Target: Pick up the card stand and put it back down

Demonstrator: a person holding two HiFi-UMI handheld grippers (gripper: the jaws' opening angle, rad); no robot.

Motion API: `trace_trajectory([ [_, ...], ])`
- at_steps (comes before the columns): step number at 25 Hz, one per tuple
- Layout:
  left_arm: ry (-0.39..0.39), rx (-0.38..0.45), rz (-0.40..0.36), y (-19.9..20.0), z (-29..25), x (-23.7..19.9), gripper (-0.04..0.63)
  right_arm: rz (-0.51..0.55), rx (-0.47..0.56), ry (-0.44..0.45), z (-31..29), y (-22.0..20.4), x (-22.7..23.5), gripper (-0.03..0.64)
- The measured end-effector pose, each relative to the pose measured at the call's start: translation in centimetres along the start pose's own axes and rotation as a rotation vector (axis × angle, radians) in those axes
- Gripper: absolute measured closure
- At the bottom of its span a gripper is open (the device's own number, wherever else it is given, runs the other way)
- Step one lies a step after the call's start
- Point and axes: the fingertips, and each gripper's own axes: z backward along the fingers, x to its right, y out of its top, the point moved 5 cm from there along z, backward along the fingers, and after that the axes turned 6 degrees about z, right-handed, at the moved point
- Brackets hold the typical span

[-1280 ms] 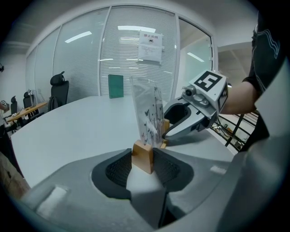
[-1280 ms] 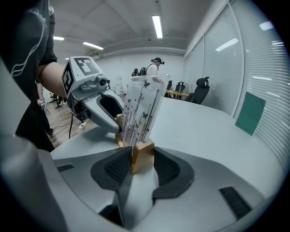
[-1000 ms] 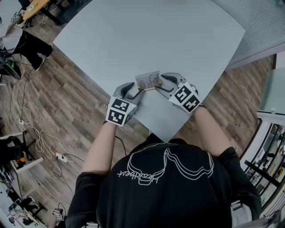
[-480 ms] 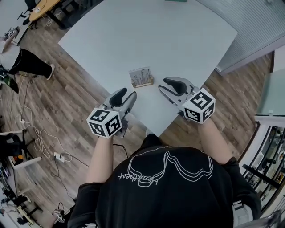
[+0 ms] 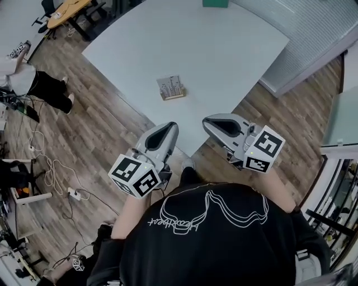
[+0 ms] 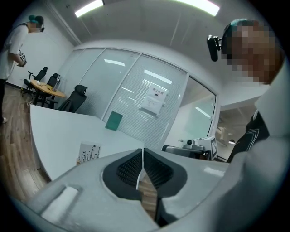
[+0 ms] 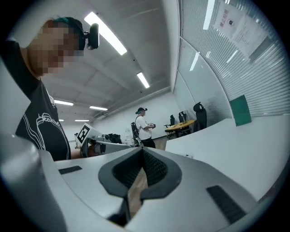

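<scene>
- The left gripper point(image 5: 169, 129) has its jaws clenched. In the left gripper view point(image 6: 143, 150) the two dark ribbed pads meet at the tip with nothing between them.
- The right gripper point(image 5: 207, 120) also has its jaws pressed together and empty. The right gripper view point(image 7: 142, 150) shows the pads touching along their tips.
- Both pairs of jaws have just been closing, and no thing lies between them.
- The card stand point(image 5: 170, 88) stands on the white tabletop point(image 5: 235, 50), close to its left edge and a little in from the near corner. Neither gripper touches it and both are well apart from it.
- The stand's pale wooden base holds a printed card upright. The left gripper view shows it to the left of the jaws point(image 6: 88, 153).
- A second ago both grippers were at the stand, one on each side, with their jaws spread wide around it. Half a second ago they were already clear of it.
- Now both are drawn back toward the person, level with the near corner of the tabletop. The left gripper is over the wooden floor point(image 5: 100, 128).
- The stand itself sits in about the same spot on the tabletop as before.
- A green rectangular item point(image 5: 215, 3) lies at the far edge of the tabletop.
</scene>
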Motion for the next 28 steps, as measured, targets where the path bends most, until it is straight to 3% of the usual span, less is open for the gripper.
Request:
trace_trajectory([
  [4,-0.030,0.025,-0.032,0.3,1.9,3.7,0.581,-0.047,0.034,0.074,1.7,1.5,-3.1,0.609],
  [8,-0.045,0.038,-0.063,-0.2,3.8,7.2,0.581,-0.027,0.041,0.116,3.5,2.3,-6.6,0.609],
  [14,-0.043,0.062,-0.129,-1.1,5.6,11.2,0.581,0.011,0.048,0.110,6.0,2.8,-9.2,0.609],
  [19,-0.043,0.086,-0.128,-1.9,7.1,13.4,0.581,0.034,0.057,0.105,7.7,3.3,-11.3,0.609],
  [28,-0.041,0.096,-0.202,-2.9,8.4,16.5,0.581,0.052,0.073,0.118,9.6,3.7,-13.6,0.609],
])
